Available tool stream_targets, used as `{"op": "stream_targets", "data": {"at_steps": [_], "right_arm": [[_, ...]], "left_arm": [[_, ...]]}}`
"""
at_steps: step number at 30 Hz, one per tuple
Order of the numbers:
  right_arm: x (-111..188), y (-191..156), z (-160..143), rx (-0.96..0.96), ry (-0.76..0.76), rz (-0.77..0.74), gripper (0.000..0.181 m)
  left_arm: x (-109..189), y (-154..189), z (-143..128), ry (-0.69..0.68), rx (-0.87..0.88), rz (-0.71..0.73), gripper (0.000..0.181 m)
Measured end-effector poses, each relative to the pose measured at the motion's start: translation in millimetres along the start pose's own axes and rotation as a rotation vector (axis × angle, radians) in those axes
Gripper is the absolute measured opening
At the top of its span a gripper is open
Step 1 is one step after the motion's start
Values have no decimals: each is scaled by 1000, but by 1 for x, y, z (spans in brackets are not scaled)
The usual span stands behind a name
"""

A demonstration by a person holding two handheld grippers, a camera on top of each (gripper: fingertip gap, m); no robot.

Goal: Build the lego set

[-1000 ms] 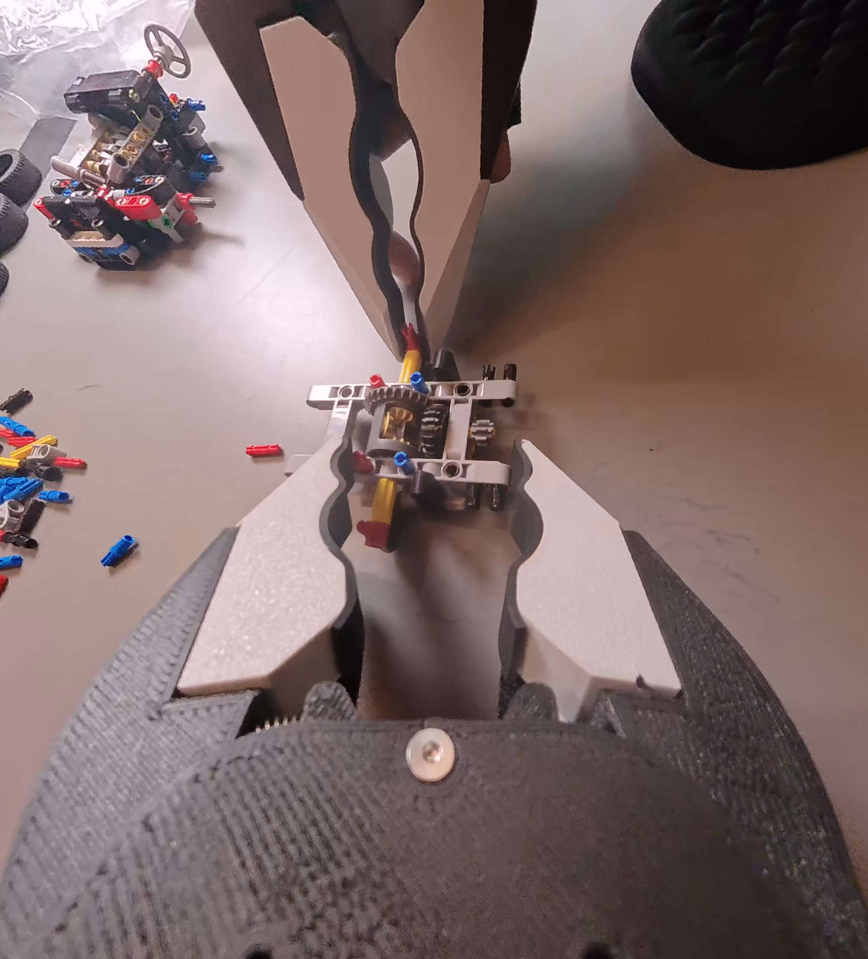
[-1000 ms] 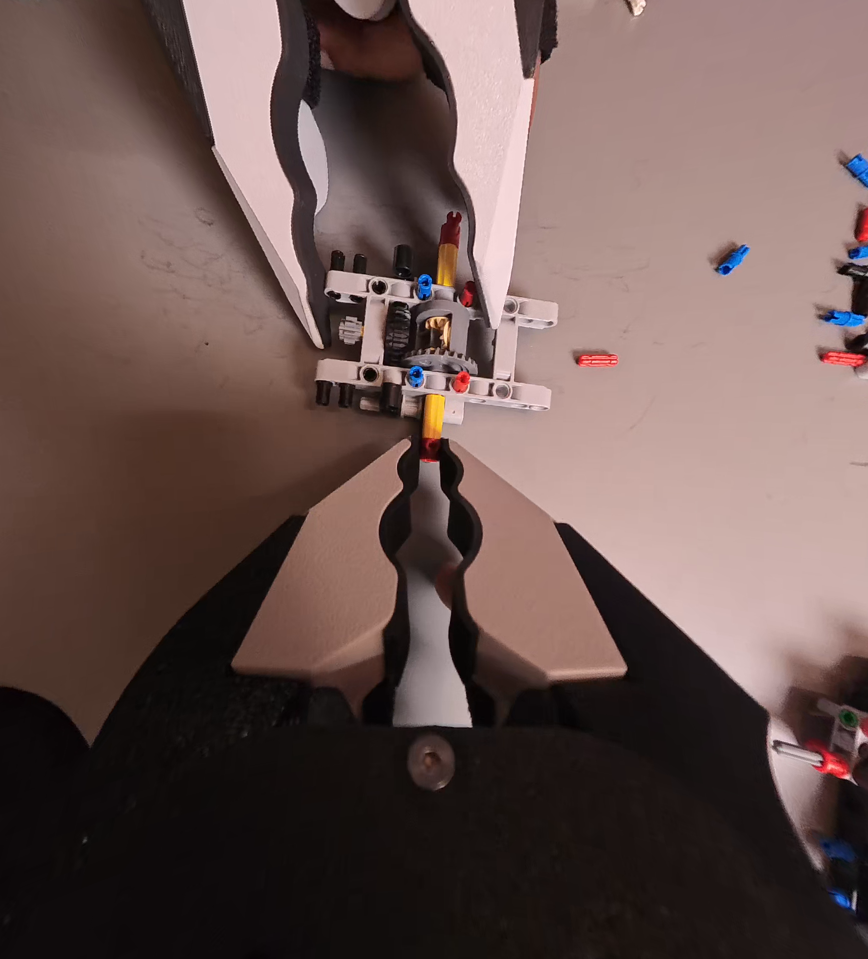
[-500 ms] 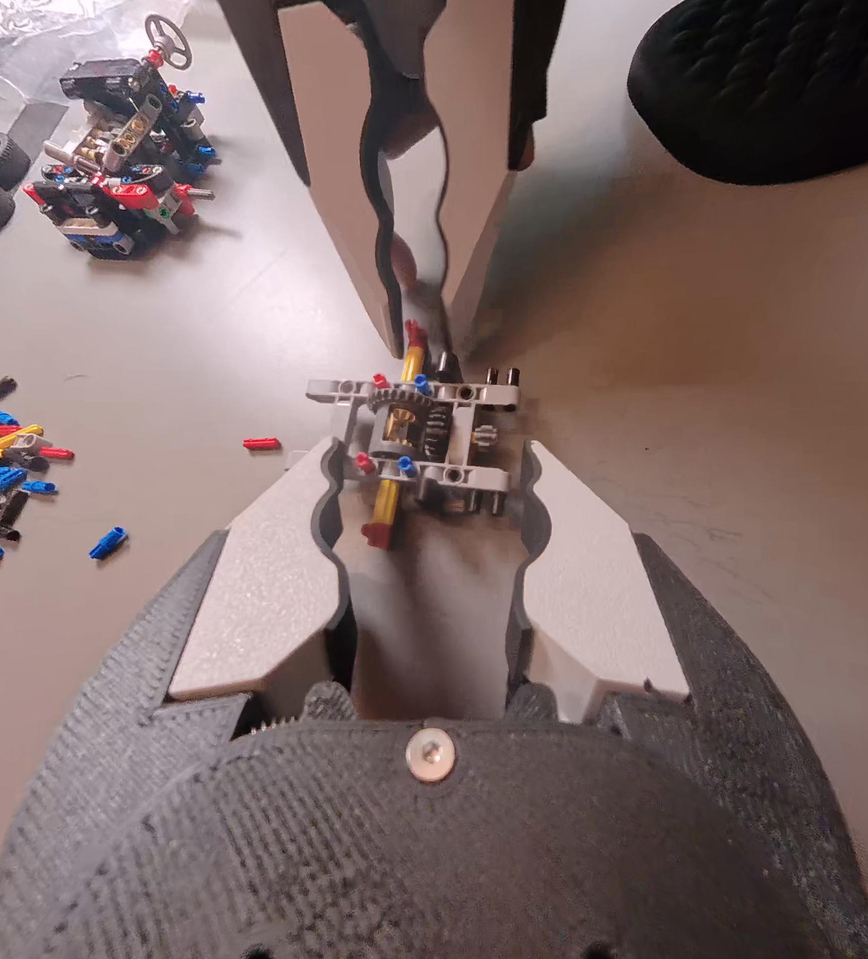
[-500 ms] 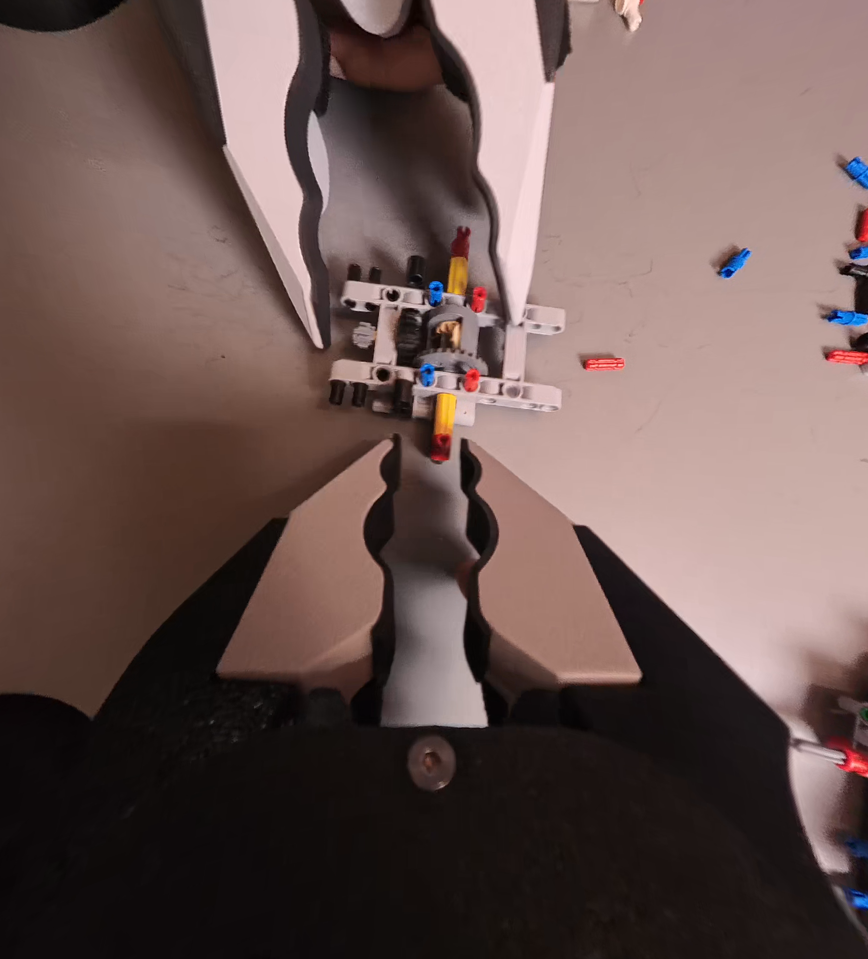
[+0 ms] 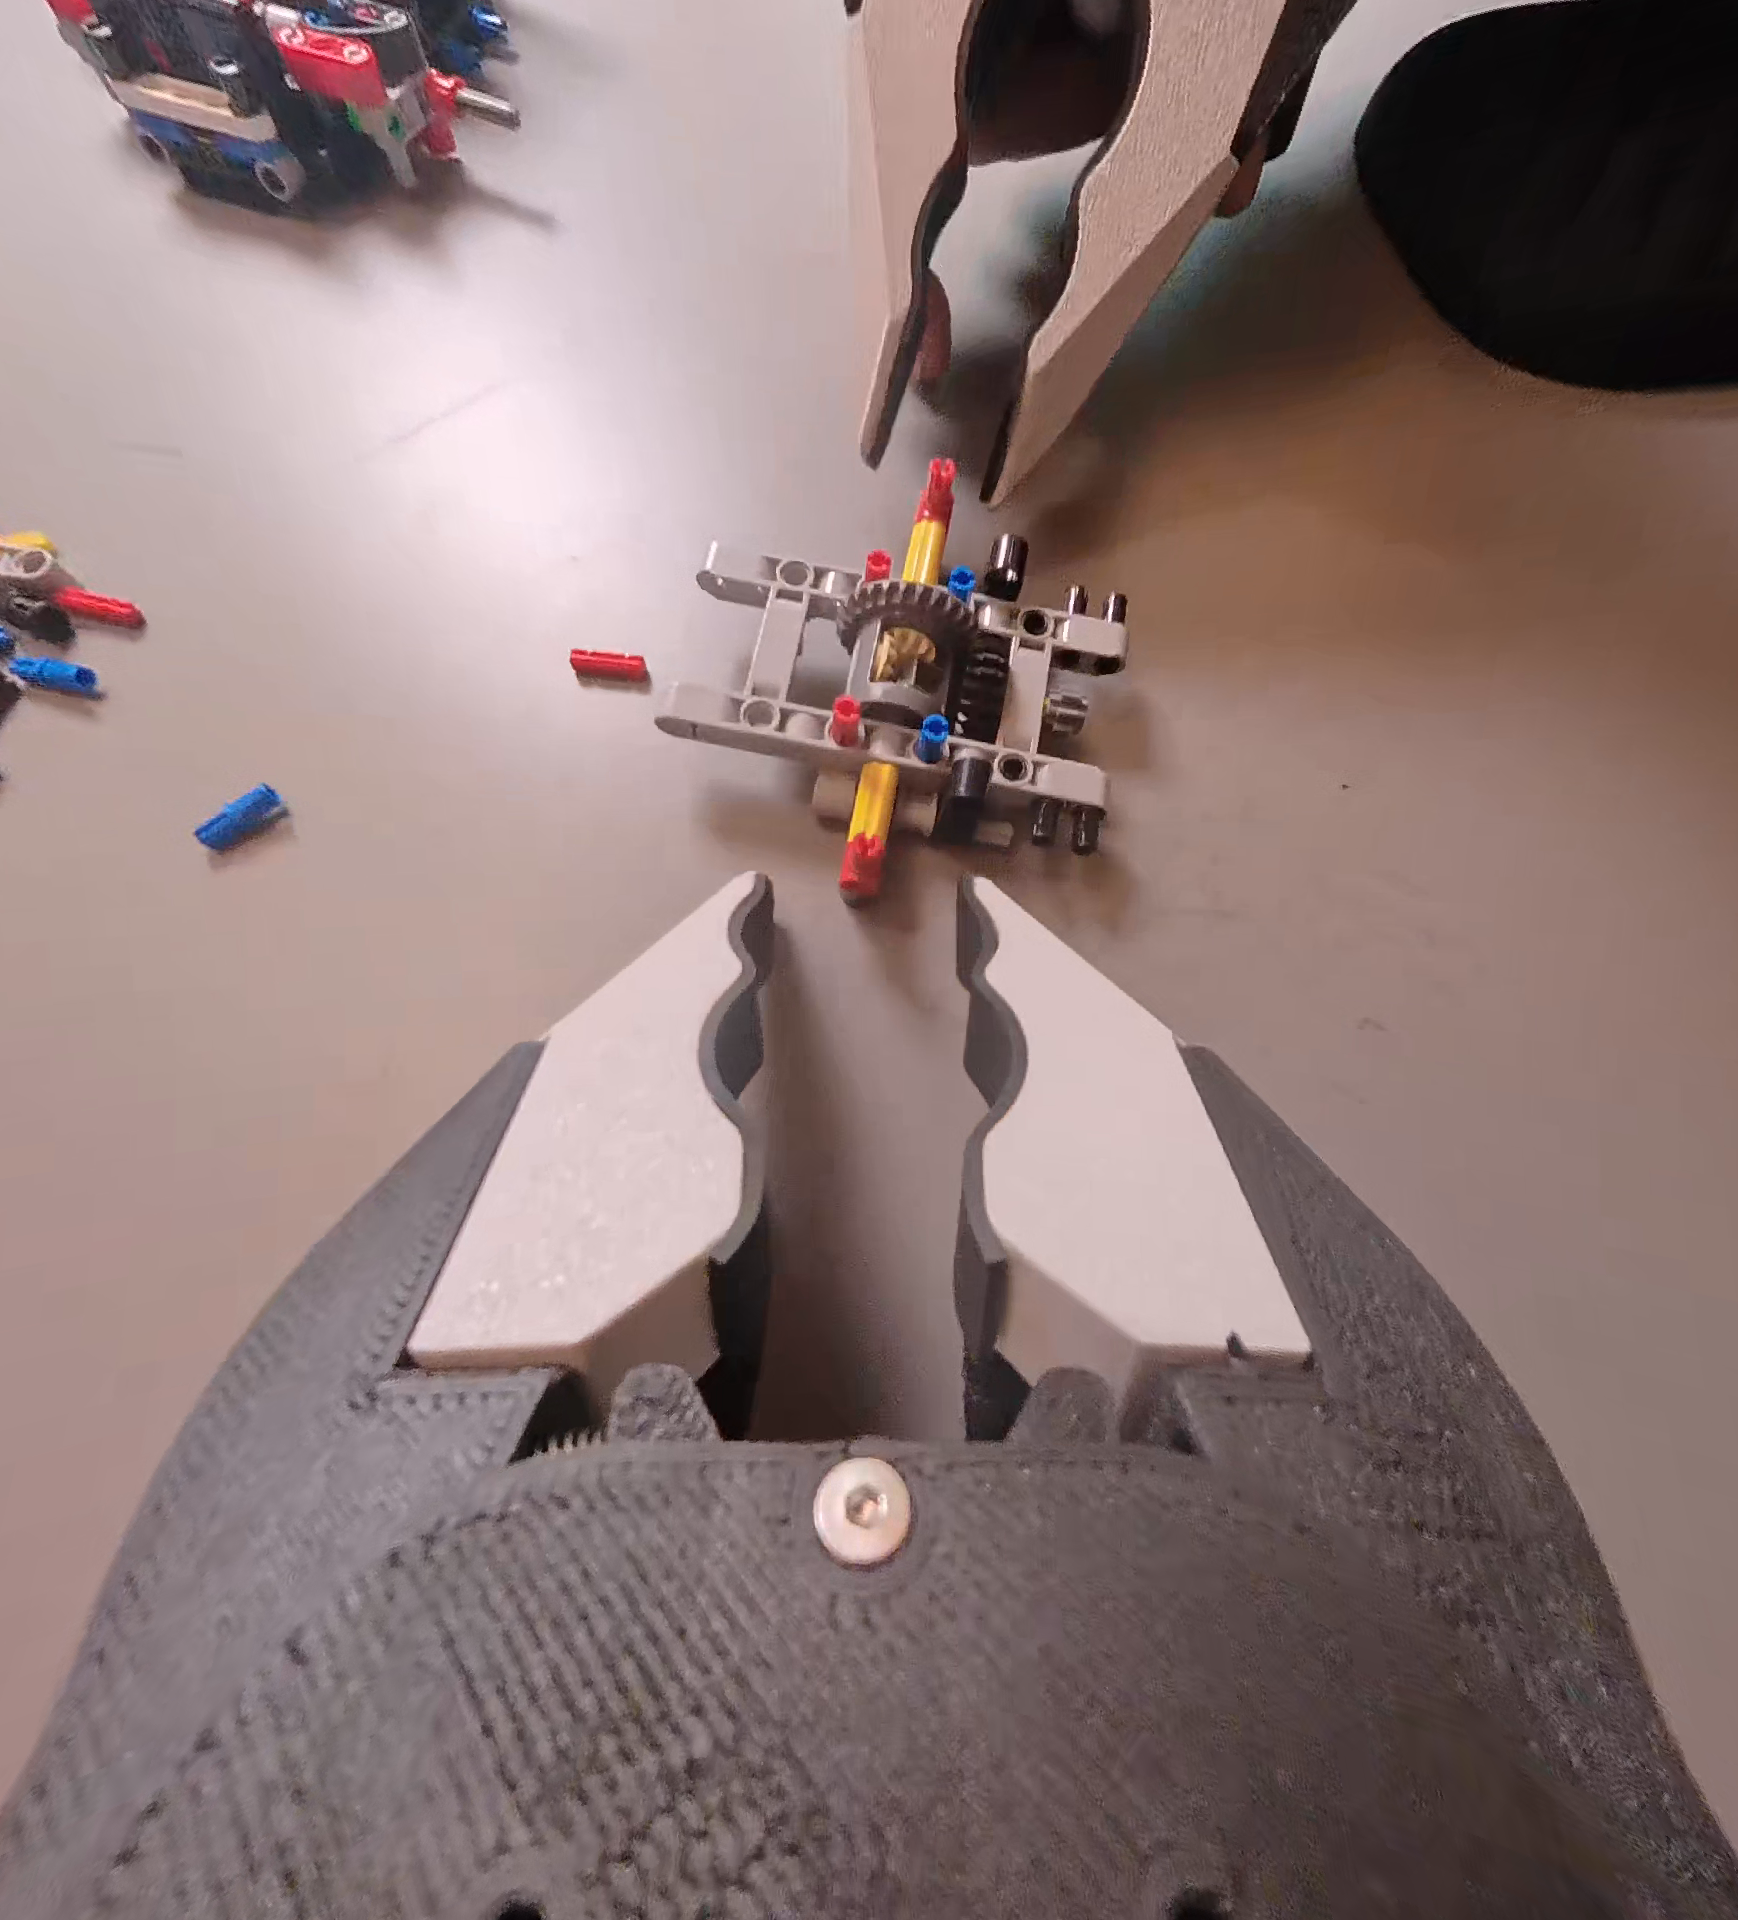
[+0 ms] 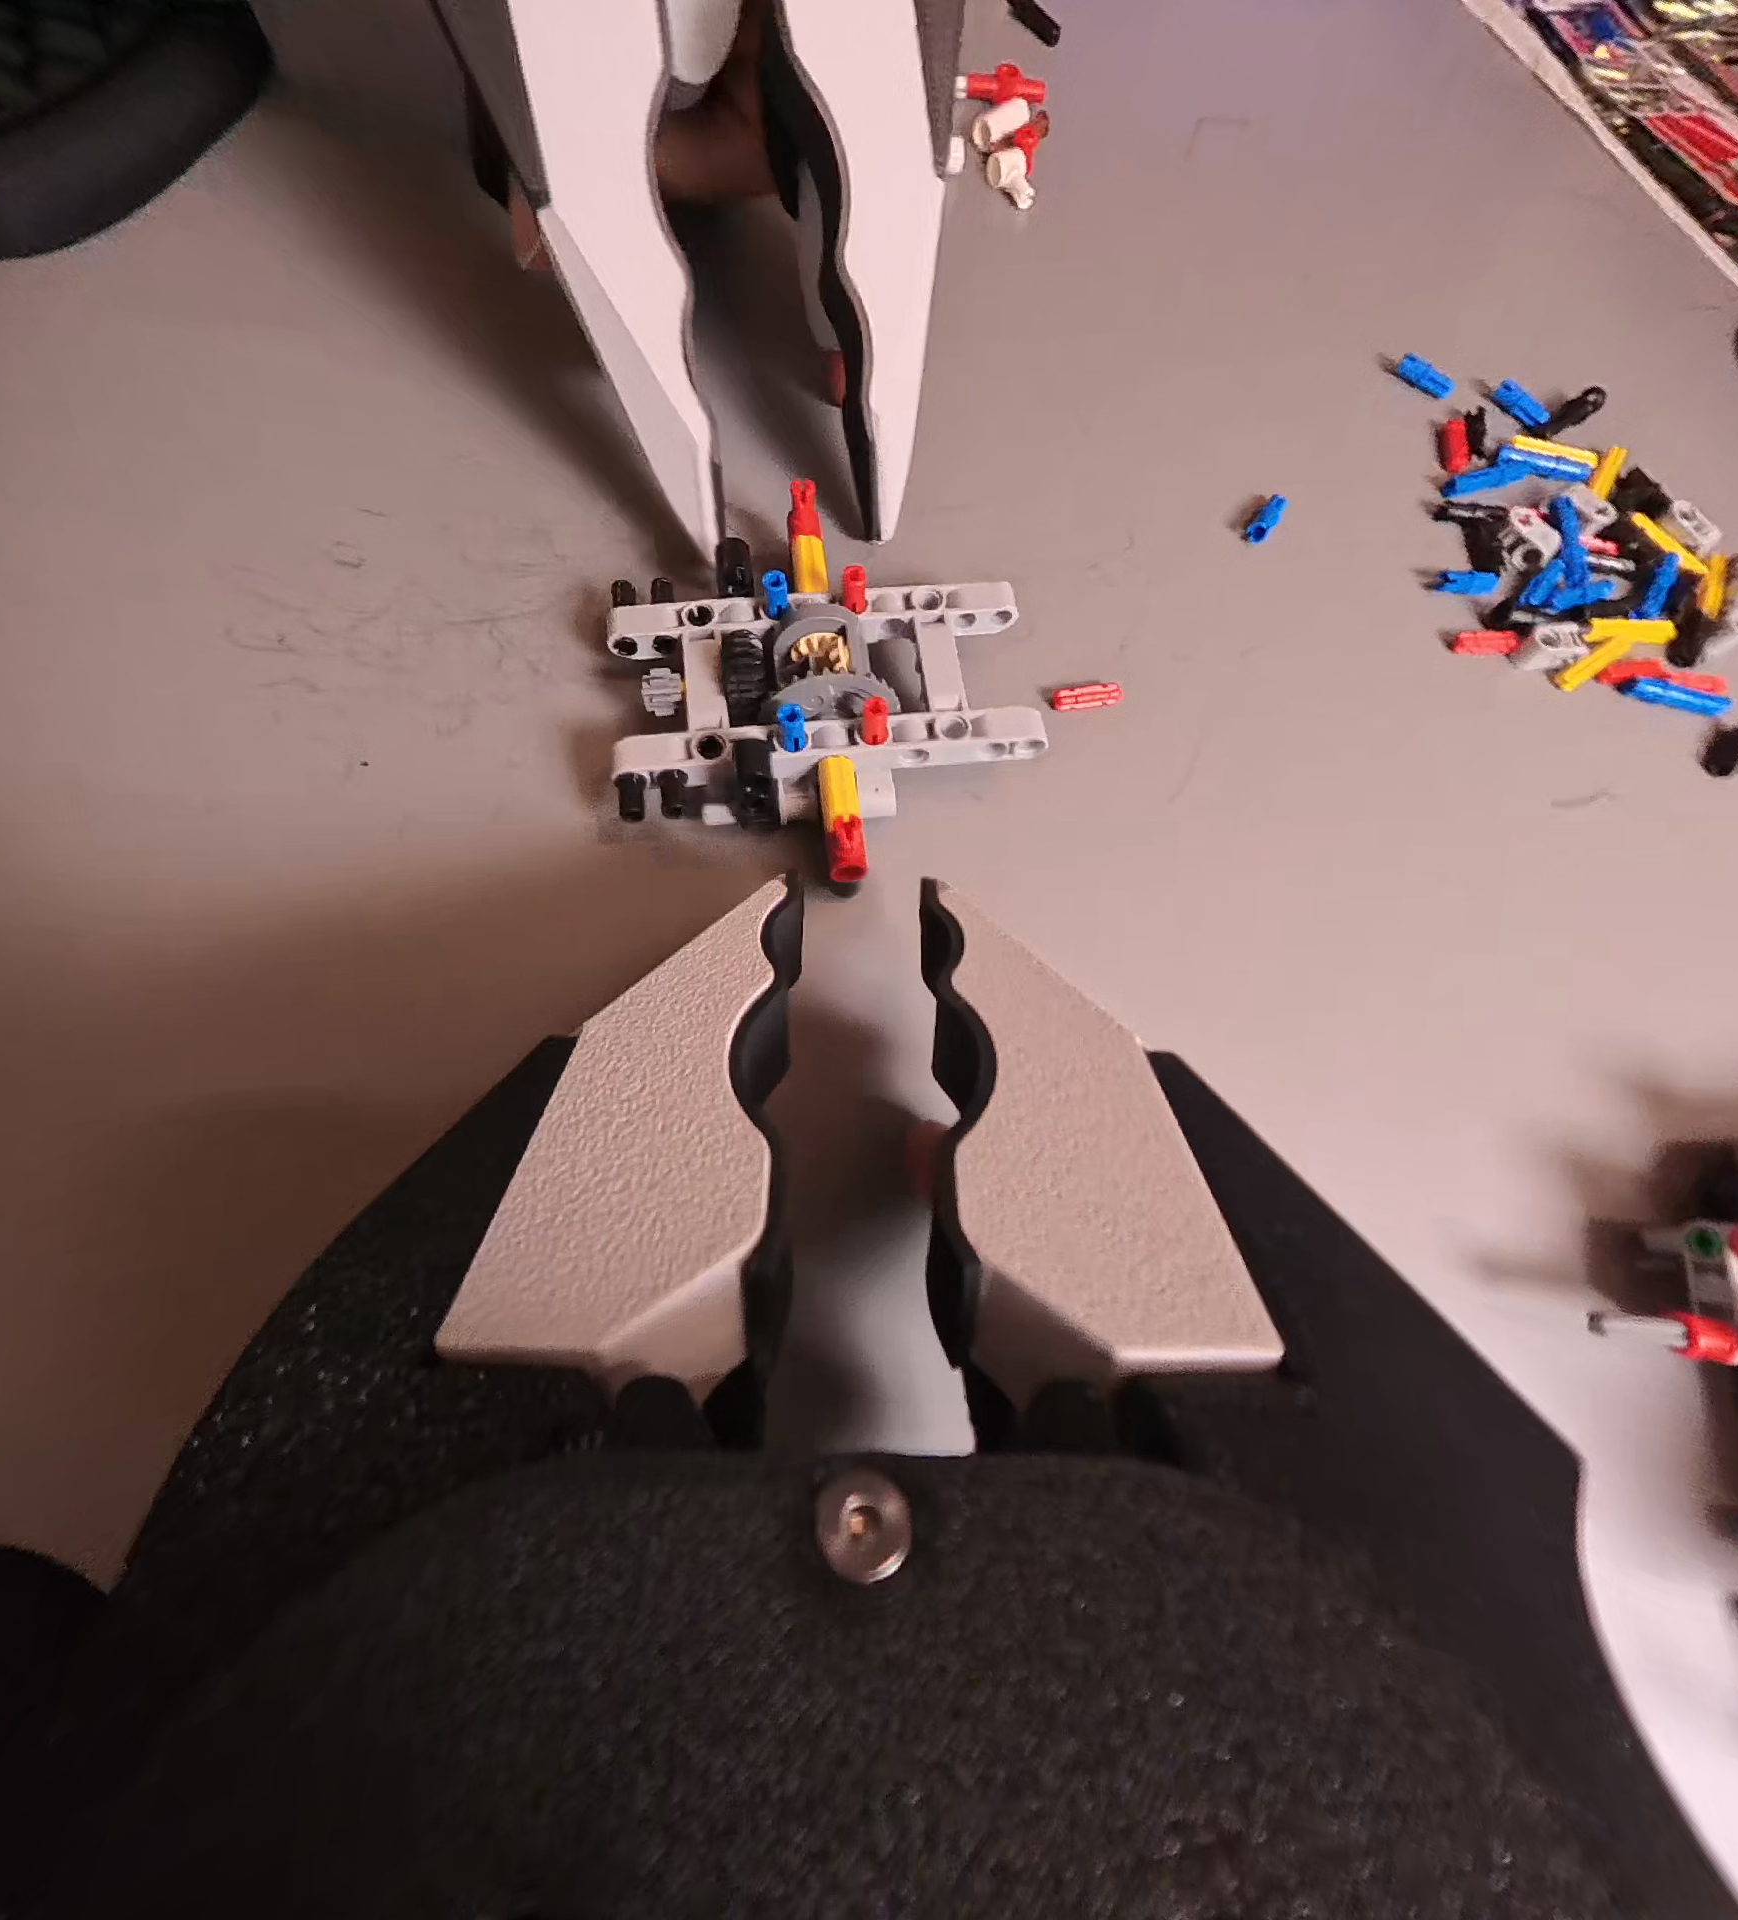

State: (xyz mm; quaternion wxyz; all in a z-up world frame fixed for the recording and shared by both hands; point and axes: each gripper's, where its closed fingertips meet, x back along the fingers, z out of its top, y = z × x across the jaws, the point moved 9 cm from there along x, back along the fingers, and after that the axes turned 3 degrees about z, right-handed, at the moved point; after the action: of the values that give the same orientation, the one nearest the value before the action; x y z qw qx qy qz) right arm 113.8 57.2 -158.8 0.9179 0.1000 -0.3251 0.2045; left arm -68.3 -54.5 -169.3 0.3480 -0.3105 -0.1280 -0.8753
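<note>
A small grey Lego frame with gears and a yellow axle with red ends lies flat on the table. It also shows in the right wrist view. My left gripper is open and empty, its tips just short of the axle's near red end. My right gripper is open and empty, just short of the axle's other red end. The grippers face each other across the frame. The right one shows far off in the left wrist view, the left one in the right wrist view.
A loose red pin and a blue pin lie beside the frame. A pile of coloured pins lies farther out. A part-built chassis and a black cushion sit at the far edges. A printed booklet lies at top right. Left tips to right tips: about 9 centimeters. From the left gripper's tips to the blue pin is close to 10 centimeters. Look for it in the right wrist view too.
My right gripper let go of the axle's red end, opened and backed off. My left gripper, which straddled the frame, pulled back and its jaws narrowed. The frame stayed on the table.
</note>
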Motion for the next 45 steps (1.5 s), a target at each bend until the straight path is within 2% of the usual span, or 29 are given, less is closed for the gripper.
{"op": "stream_targets", "data": {"at_steps": [8,18,30,38,45], "right_arm": [[-12,-2,8,142,-59,5,7],[-7,1,2,168,41,-50,6],[-7,0,3,138,43,-34,7],[14,-7,5,56,48,-75,23],[20,-31,5,-27,30,-129,24]], "left_arm": [[-4,4,5,15,-69,32,6],[-1,4,9,75,-205,131,6],[-4,6,5,36,-180,93,6],[0,5,5,22,-150,78,18],[-6,16,7,-21,-181,48,11]]}}
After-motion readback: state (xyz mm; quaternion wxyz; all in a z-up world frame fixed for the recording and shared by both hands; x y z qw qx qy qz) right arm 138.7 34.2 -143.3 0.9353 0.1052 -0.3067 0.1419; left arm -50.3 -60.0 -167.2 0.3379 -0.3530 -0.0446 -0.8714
